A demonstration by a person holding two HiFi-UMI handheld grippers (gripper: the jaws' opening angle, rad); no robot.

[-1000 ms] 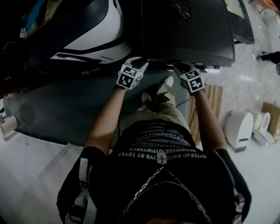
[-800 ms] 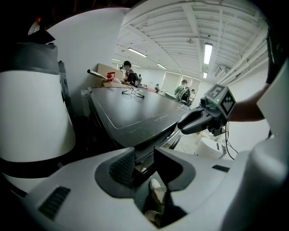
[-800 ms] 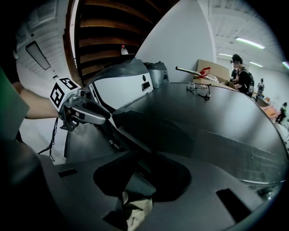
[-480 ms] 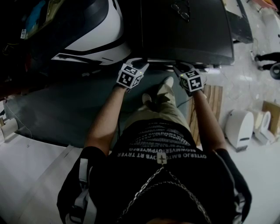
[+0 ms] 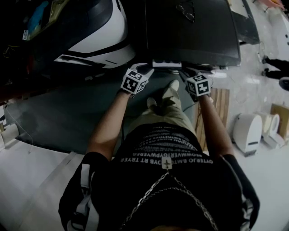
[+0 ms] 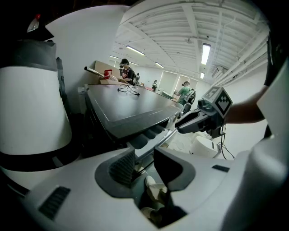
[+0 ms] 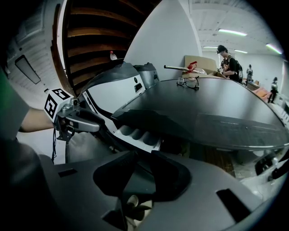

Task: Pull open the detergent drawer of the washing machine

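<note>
Glossy pale floor (image 5: 253, 85) is seen to the right of a dark grey mat (image 5: 58, 113), on which the person stands before a dark-topped washing machine (image 5: 189, 31). A white-and-black appliance (image 5: 99, 31) is set just beside it on the left. 1 pair of eyeglasses (image 5: 187, 10) is laid on the machine's flat top, towards the back.

The detergent drawer (image 5: 166, 63) is found at the machine's front edge, just below the top, standing partway out towards the person. 3 rounded compartments (image 7: 133, 134) are shown in it side by side, pale and shadowed; what they hold cannot be made out.

The left gripper (image 6: 144, 159) is set at the drawer's left end. Its 2 jaws are held a narrow way apart, and the drawer's front wall is seen running in between them, so the drawer is clamped there. The right gripper (image 7: 143, 163) is placed at the drawer's right end. Its jaws are likewise drawn close, with what appears to be the drawer's dark front edge taken between them and the drawer's pale corner just above.

A cardboard box (image 7: 198, 62) is seen far behind the machine, with something red at its mouth; more cannot be told. On the floor at the right, a white rounded bin (image 5: 246, 131) is stood near a wooden slatted panel (image 5: 221, 101), its inside hidden.
</note>
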